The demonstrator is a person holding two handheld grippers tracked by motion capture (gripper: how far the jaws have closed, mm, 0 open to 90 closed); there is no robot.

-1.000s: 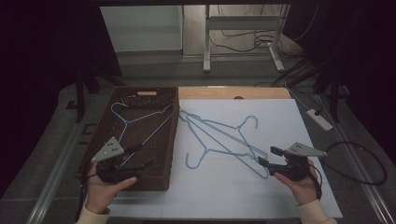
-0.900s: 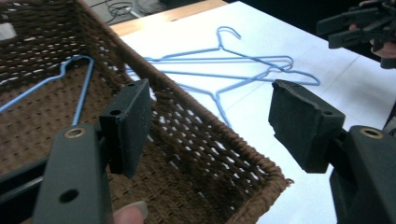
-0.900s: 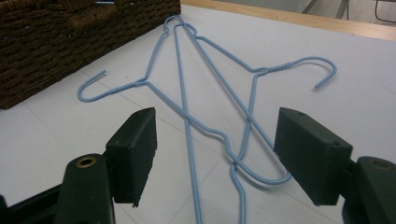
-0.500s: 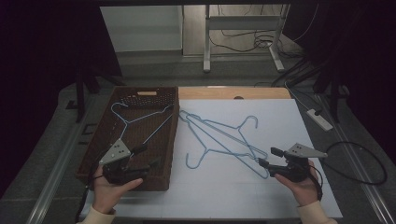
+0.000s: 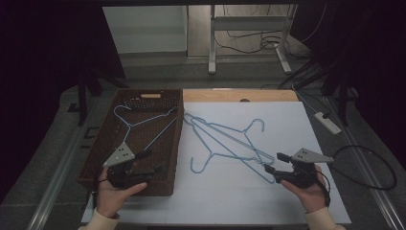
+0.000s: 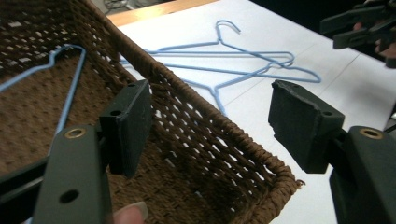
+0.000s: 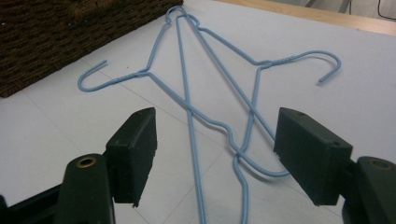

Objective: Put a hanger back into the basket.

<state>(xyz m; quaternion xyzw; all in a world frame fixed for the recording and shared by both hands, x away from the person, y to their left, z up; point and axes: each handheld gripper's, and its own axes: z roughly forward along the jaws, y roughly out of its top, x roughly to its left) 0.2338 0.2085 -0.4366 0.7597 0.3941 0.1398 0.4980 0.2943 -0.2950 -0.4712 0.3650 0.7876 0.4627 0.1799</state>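
1. Standing at the person's side of the table, I see two light-blue wire hangers (image 5: 225, 143) lying crossed on the white sheet (image 5: 287, 201), at about the middle of the table, their hooks pointing toward 1 and 7 o'clock.
2. At 4 o'clock from that pair the right gripper (image 5: 278, 163) rests low in the right hand (image 5: 309, 191), pointing toward 9 o'clock at the near end of the hangers.
3. Its jaws are spread wide; in the right gripper view the crossed wires (image 7: 224, 126) lie between and just beyond the pads, and neither pad presses on them.
4. At 9 o'clock from the pair stands a brown woven basket (image 5: 165, 188), its right wall just beside the hangers' far tips.
5. A third blue hanger (image 5: 143, 122) lies inside the basket, hook toward 11 o'clock.
6. The left gripper (image 5: 151, 161) sits over the basket's near end, held by the left hand (image 5: 112, 194).
7. Its jaws also stand apart, pinching nothing; in the left gripper view they straddle the basket's near right wall (image 6: 210, 140).
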